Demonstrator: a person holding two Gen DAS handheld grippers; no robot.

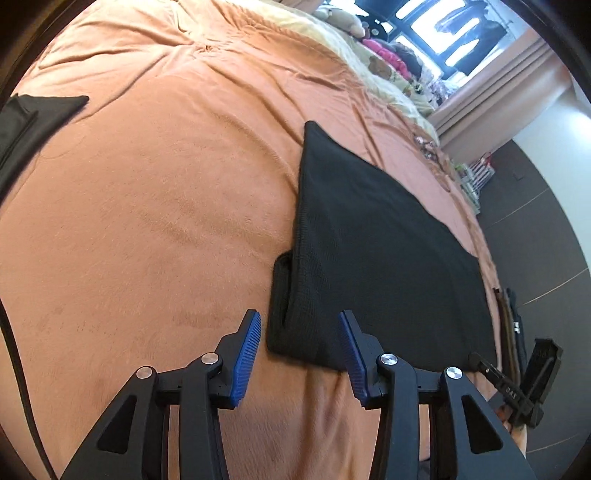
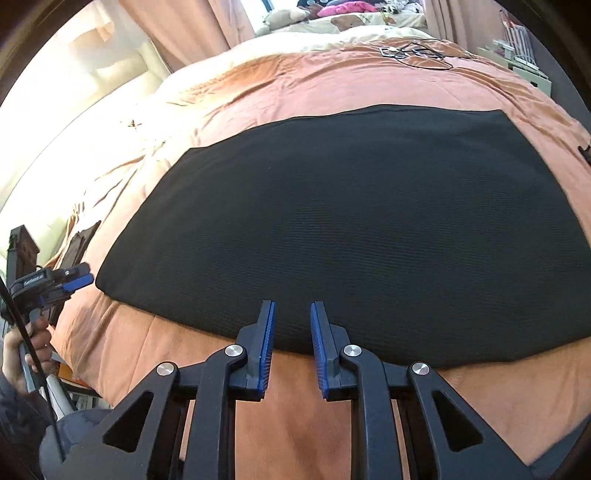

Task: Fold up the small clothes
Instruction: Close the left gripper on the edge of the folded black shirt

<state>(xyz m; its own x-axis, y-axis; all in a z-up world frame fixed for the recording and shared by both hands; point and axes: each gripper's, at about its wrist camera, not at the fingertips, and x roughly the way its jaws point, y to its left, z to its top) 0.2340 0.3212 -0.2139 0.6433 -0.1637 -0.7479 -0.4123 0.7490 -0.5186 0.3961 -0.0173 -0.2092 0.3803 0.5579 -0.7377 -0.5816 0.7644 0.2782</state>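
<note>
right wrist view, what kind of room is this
Most likely a bedroom: a black garment lies flat on a bed's orange blanket, stuffed toys sit at the far end, and curtains hang by a bright window.

Black garment (image 2: 354, 229): ribbed/waffle-knit fabric, folded into a flat, roughly rectangular panel, no visible wrinkles. Lies spread on the orange blanket (image 1: 147, 221), close to the blanket's near edge, its long side running along that edge. At one end a narrower folded layer with a stitched hem (image 1: 282, 295) sticks out from under the top layer, in the left wrist view. Second dark garment (image 1: 33, 122), also black, lies folded flat well apart from the first, by the far left edge of that view; only part of it shows.
</note>
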